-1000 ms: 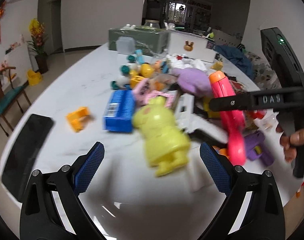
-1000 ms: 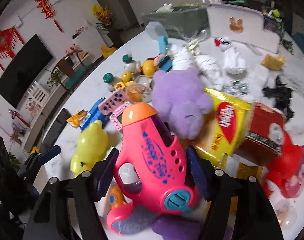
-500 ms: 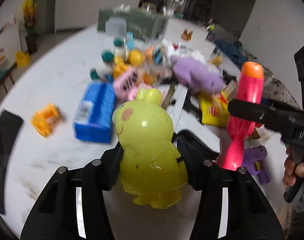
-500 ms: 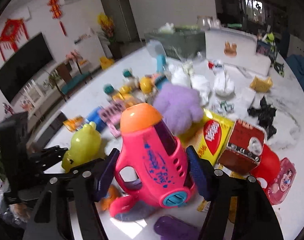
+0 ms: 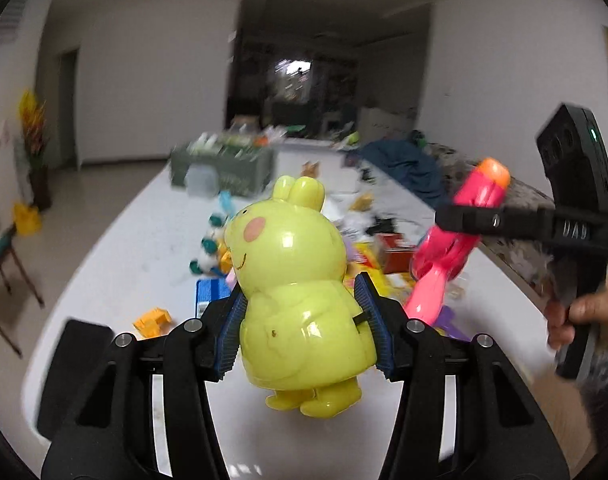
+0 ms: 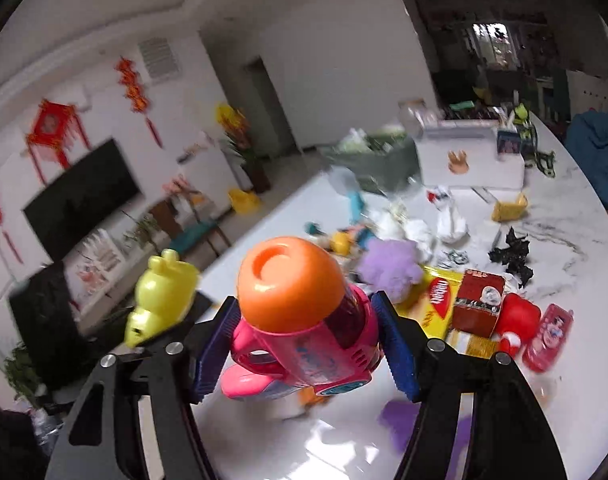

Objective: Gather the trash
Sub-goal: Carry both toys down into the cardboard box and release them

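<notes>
My left tongs (image 5: 304,332) pinch the yellow pig (image 5: 299,292), my right tongs (image 6: 304,344) the pink toy (image 6: 299,332); I should keep both grips firm, clear of the worktop (image 5: 143,248).

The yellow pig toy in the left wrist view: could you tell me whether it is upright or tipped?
Upright, leaning slightly. The yellow pig has its ears on top and feet below, clamped at the body between the left tongs.

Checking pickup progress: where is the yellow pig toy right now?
The yellow pig toy is clamped in the left gripper, lifted above the white table, beside the pink toy gun.
</notes>
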The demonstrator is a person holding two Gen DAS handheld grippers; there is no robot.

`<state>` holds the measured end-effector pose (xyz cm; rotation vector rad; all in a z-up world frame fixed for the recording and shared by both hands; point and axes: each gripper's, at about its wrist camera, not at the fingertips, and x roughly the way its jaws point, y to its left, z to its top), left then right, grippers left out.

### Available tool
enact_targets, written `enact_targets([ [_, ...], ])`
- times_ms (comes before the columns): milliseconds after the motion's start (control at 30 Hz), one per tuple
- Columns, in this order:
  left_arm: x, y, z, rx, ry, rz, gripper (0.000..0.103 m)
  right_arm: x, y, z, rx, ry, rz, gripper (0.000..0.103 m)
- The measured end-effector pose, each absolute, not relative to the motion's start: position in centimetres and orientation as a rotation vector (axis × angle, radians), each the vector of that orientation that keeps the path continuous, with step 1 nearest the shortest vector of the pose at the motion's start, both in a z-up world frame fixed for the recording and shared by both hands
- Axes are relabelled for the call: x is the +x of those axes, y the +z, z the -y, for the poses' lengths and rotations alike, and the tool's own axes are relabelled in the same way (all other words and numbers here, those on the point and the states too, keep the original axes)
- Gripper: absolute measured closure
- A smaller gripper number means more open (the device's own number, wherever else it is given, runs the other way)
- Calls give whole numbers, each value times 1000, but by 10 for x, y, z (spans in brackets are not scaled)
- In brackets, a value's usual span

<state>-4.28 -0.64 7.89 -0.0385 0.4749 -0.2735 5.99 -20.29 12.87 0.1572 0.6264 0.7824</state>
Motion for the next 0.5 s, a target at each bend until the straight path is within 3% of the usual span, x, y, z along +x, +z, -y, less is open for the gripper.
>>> enact_targets([
  [233,-133,70,26,117,-462,-498,51,-44,121,222,84,816,-710,37],
  [500,-159,-53,27,260,-630,-849,50,-96,-28,211,14,706,-1044,37],
])
